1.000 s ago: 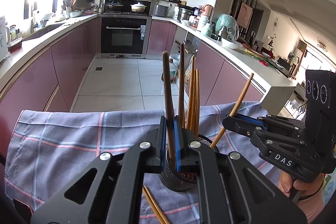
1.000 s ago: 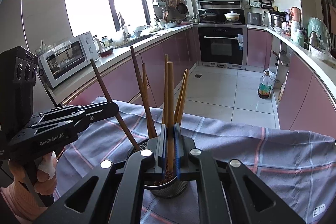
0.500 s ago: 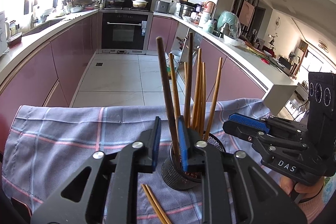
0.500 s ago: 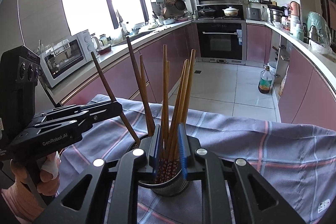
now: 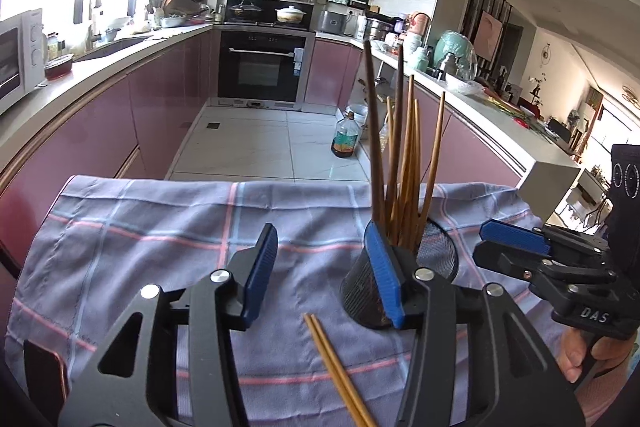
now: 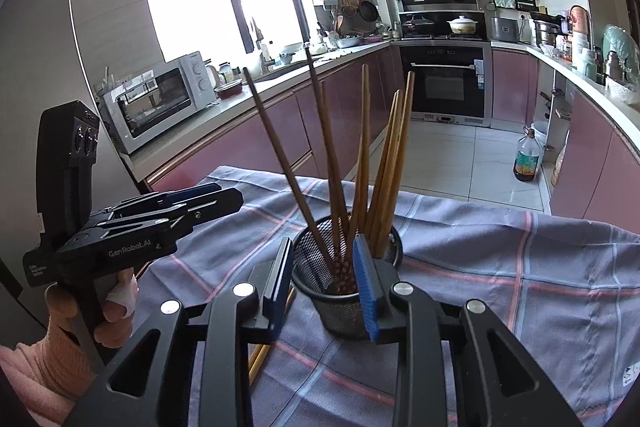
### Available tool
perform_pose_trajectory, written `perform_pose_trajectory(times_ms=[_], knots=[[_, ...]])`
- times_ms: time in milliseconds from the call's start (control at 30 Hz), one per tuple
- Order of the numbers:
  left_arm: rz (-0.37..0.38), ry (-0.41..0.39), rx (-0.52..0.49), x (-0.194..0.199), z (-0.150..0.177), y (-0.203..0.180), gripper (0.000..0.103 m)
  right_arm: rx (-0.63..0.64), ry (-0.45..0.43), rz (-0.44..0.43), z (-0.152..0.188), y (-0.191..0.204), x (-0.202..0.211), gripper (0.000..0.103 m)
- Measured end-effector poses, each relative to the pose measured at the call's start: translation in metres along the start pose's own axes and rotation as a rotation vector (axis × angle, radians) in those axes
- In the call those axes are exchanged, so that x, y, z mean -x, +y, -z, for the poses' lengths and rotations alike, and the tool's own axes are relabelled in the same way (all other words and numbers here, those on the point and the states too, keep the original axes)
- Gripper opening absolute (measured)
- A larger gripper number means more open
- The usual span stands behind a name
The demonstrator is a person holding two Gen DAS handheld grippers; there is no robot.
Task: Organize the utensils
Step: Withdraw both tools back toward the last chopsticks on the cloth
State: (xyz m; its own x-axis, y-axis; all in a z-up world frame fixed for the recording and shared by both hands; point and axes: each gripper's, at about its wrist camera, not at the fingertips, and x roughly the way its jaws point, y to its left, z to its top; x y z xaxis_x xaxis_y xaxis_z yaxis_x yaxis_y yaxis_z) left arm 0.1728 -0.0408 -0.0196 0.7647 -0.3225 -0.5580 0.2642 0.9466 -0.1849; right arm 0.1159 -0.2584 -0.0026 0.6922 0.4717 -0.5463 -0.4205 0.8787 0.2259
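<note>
A black mesh cup point(image 5: 438, 253) stands on the plaid cloth point(image 5: 160, 227) with several wooden chopsticks point(image 5: 404, 163) upright in it. My left gripper point(image 5: 322, 271) hangs just left of the cup, jaws opening, with only cloth between the pads. A loose pair of chopsticks point(image 5: 336, 367) lies on the cloth below it. In the right wrist view my right gripper point(image 6: 322, 269) sits close in front of the cup point(image 6: 340, 323), jaws opening; the pads point(image 6: 366, 283) press on nothing. The chopsticks point(image 6: 364, 147) lean apart in the cup. Each gripper shows in the other's view point(image 5: 480, 247) point(image 6: 236, 197).
The cloth's far edge drops to the tiled kitchen floor. A dark red flat object point(image 5: 44, 371) lies at the cloth's near left corner. Hands point(image 6: 116, 307) hold both gripper handles. An oil bottle point(image 6: 526, 163) stands on the floor beside purple cabinets.
Both grippers were shut on a chopstick over the cup; both have opened and let go, and the sticks now stand in the cup. Both grippers have dropped lower, the left one shifting left.
</note>
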Motion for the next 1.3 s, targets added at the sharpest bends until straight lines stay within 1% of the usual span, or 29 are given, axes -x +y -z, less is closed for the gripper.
perform_pose_trajectory(times_ms=[67,167,333,600,767,1033,1167,1300], knots=[[-0.017,0.006,-0.008,0.003,0.010,0.001,0.049,0.011,0.017,-0.019,0.007,0.006,-0.001,0.029],[-0.041,0.021,-0.025,0.007,0.026,0.003,0.050,0.028,0.052,-0.050,0.019,0.017,-0.006,0.031],[-0.048,0.055,-0.016,0.009,0.048,0.010,0.050,0.043,0.131,-0.088,0.041,0.034,-0.022,0.031],[-0.059,0.132,0.001,0.005,0.086,0.026,0.050,0.039,0.253,-0.109,0.068,0.048,-0.054,0.031],[-0.059,0.174,0.013,0.001,0.104,0.031,0.050,0.021,0.316,-0.118,0.084,0.049,-0.070,0.031],[-0.051,0.210,0.015,-0.003,0.118,0.028,0.050,0.012,0.365,-0.091,0.093,0.050,-0.084,0.029],[-0.046,0.217,0.009,-0.005,0.120,0.025,0.050,0.022,0.364,-0.075,0.093,0.052,-0.086,0.024],[-0.039,0.222,0.003,-0.006,0.119,0.023,0.050,0.024,0.366,-0.066,0.094,0.050,-0.085,0.022]])
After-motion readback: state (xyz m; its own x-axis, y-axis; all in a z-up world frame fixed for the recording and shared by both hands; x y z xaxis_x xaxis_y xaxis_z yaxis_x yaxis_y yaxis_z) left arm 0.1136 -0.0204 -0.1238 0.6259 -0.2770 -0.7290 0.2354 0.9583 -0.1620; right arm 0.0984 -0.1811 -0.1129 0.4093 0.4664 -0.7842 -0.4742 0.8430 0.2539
